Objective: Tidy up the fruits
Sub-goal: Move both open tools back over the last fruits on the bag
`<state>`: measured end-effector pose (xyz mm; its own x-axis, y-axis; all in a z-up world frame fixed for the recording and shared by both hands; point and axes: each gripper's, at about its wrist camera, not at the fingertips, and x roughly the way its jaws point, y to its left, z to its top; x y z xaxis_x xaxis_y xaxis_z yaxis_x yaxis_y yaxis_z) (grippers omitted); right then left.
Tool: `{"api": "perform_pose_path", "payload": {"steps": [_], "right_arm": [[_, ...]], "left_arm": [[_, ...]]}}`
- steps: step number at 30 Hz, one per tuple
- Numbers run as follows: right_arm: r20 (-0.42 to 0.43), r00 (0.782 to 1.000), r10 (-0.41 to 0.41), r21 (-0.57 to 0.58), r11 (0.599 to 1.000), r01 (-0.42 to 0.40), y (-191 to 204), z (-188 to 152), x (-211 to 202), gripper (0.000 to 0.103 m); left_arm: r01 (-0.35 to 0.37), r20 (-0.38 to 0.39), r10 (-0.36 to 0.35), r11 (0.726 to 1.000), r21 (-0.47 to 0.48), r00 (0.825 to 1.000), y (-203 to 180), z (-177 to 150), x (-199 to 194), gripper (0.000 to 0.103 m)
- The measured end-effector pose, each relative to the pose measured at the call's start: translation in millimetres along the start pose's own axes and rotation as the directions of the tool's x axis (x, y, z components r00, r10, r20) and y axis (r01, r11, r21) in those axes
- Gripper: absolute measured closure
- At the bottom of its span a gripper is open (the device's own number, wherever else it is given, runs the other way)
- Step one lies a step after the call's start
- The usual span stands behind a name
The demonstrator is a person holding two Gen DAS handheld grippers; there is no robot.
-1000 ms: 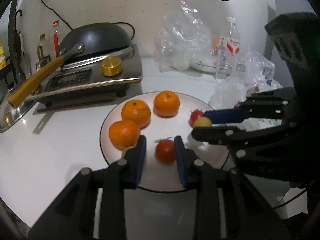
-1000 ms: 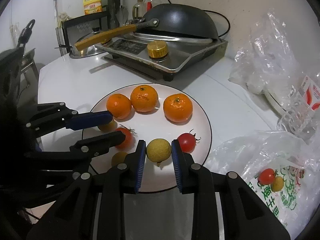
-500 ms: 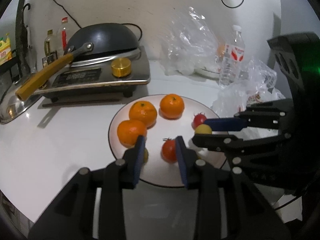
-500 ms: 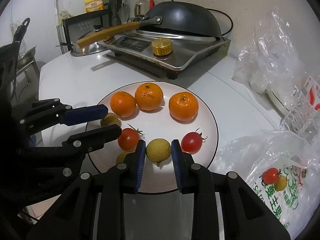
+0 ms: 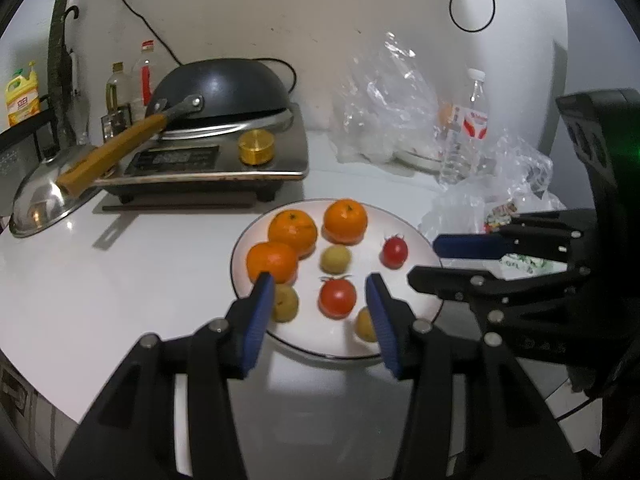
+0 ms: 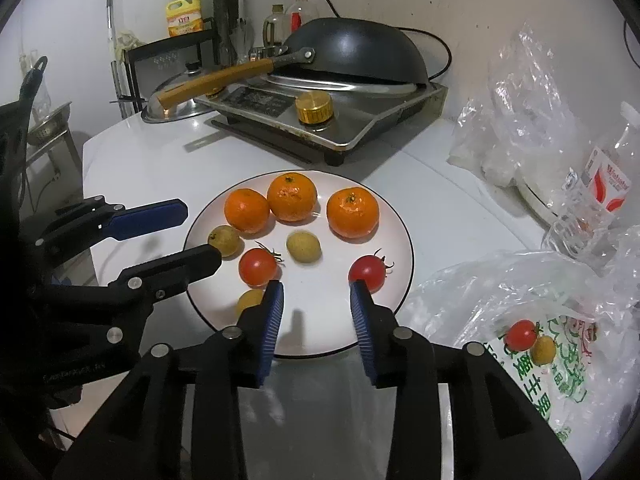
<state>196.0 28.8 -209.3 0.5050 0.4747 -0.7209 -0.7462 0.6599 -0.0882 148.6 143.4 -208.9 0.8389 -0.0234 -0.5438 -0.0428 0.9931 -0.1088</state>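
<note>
A white plate (image 6: pixel 400 224) (image 5: pixel 416 236) holds three oranges (image 6: pixel 291 197) in an arc, two cherry tomatoes (image 6: pixel 258 267) (image 6: pixel 366 273) and three small yellow fruits (image 6: pixel 303 246). My left gripper (image 5: pixel 318 300) is open and empty, its fingers on either side of a tomato (image 5: pixel 337 298) at the plate's near edge. My right gripper (image 6: pixel 316 300) is open and empty above the plate's near rim, a yellow fruit lying free ahead of it. Each gripper shows in the other's view.
A stove with a black wok (image 6: pixel 356 54) and a steel lid (image 6: pixel 176 106) stand behind the plate. Plastic bags (image 6: pixel 520 92) lie to the right; one (image 6: pixel 532 336) holds a tomato and a yellow fruit. A water bottle (image 5: pixel 468 132) stands near them.
Both grippers opened and drew back from the plate. The right one released the yellow fruit and the left one the tomato; both fruits now lie on the plate.
</note>
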Motion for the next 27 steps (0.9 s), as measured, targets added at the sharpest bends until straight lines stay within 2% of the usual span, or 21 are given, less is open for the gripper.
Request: {"api": "perform_pose_path", "payload": {"steps": [10, 13, 21, 27], "right_arm": [[0.037, 0.999, -0.022, 0.008, 1.0, 0.022, -8, -8, -30, 0.066], [0.044, 0.998, -0.033, 0.015, 0.999, 0.033, -14, -13, -39, 0.066], [0.065, 0.996, -0.063, 0.05, 0.997, 0.06, -36, -26, -60, 0.066], [0.07, 0.994, -0.08, 0.066, 0.995, 0.076, -50, -35, -72, 0.066]], "left_arm": [[0.003, 0.028, -0.003, 1.0, 0.009, 1.0, -17, 5, -16, 0.054], [0.027, 0.021, -0.027, 1.0, -0.005, 0.999, -22, 6, -17, 0.053], [0.052, 0.022, -0.053, 0.998, 0.032, 0.998, -53, 11, -19, 0.047], [0.067, 0.001, -0.067, 0.997, 0.049, 0.998, -70, 10, -12, 0.046]]}}
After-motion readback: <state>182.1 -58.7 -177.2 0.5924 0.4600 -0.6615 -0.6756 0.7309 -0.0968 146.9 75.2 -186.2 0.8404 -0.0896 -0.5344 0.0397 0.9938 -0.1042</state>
